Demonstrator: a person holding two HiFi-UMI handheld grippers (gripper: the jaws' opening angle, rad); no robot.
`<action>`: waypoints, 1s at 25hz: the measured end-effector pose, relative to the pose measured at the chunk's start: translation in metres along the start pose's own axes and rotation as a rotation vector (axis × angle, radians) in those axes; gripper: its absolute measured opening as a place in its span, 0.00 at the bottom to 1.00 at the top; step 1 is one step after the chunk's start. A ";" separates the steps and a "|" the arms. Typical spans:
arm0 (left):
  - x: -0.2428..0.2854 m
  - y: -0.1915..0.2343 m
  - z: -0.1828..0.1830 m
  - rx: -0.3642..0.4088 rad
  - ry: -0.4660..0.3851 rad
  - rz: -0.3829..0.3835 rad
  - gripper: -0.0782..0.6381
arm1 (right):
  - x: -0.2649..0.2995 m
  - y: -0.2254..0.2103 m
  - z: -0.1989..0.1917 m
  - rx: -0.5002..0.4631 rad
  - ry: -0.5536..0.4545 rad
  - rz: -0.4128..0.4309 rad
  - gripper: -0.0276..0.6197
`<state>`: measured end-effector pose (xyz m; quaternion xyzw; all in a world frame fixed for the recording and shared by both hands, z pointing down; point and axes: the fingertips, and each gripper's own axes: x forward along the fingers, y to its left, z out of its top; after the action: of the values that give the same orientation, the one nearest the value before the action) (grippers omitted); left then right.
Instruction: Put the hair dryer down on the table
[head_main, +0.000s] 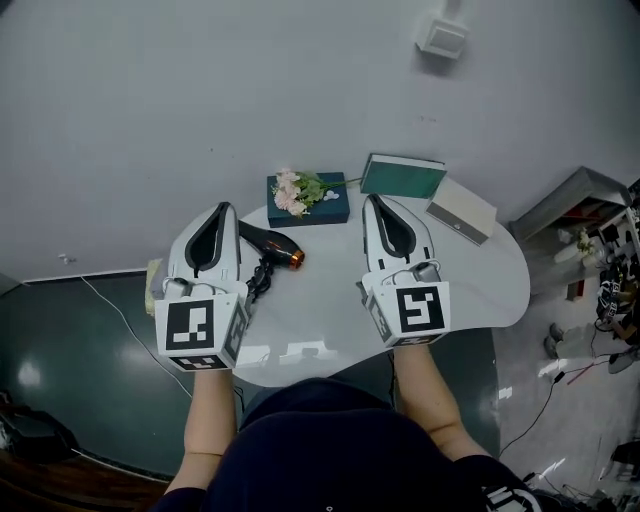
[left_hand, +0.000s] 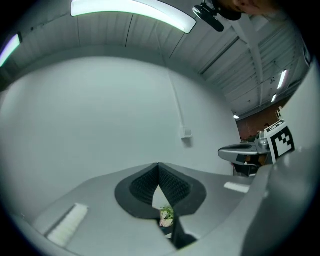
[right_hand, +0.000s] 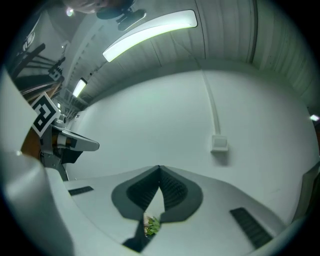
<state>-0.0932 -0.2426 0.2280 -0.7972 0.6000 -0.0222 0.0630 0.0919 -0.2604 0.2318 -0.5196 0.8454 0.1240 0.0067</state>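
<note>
Your left gripper (left_hand: 159, 169) has its jaws closed tip to tip. The ribbed pads meet along one seam with nothing caught between them. Your right gripper (right_hand: 160, 170) is the same: jaws together and empty. Both gripper views look across at the pale wall (left_hand: 100, 110), and through the small gap low behind each pair of pads you glimpse a bit of the flowers (left_hand: 166, 216).

In the head view you hold the two grippers side by side over the near half of the white table (head_main: 480, 280). The left one is by the table's left edge and the right one nearer the middle, well apart.

The hair dryer (head_main: 272, 246), black with an orange nozzle end, lies on the tabletop just to the right of your left gripper, its nozzle pointing right. Its dark cord (head_main: 258, 282) bunches up beside the gripper's body. The back of the dryer passes behind the gripper's shell, so you cannot tell from here whether the shell touches it. The closed jaws, at least, hold none of it.

Beyond the dryer sits a teal box (head_main: 330, 210) with the pink and white flowers lying on top. A green book (head_main: 403, 176) is to its right near the table's far edge. A pale box (head_main: 462, 210) lies just beside that, toward the right rim.
</note>
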 end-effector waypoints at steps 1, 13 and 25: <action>-0.003 -0.003 0.011 0.005 -0.018 0.000 0.12 | -0.003 -0.004 0.011 -0.009 -0.018 -0.004 0.05; -0.020 -0.023 0.040 0.032 -0.036 0.036 0.12 | -0.025 -0.023 0.040 0.019 -0.066 0.011 0.05; -0.023 -0.027 0.036 0.056 -0.012 0.041 0.12 | -0.024 -0.021 0.033 0.038 -0.052 0.031 0.05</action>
<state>-0.0701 -0.2109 0.1965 -0.7826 0.6152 -0.0327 0.0893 0.1179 -0.2417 0.1991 -0.5028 0.8551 0.1213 0.0368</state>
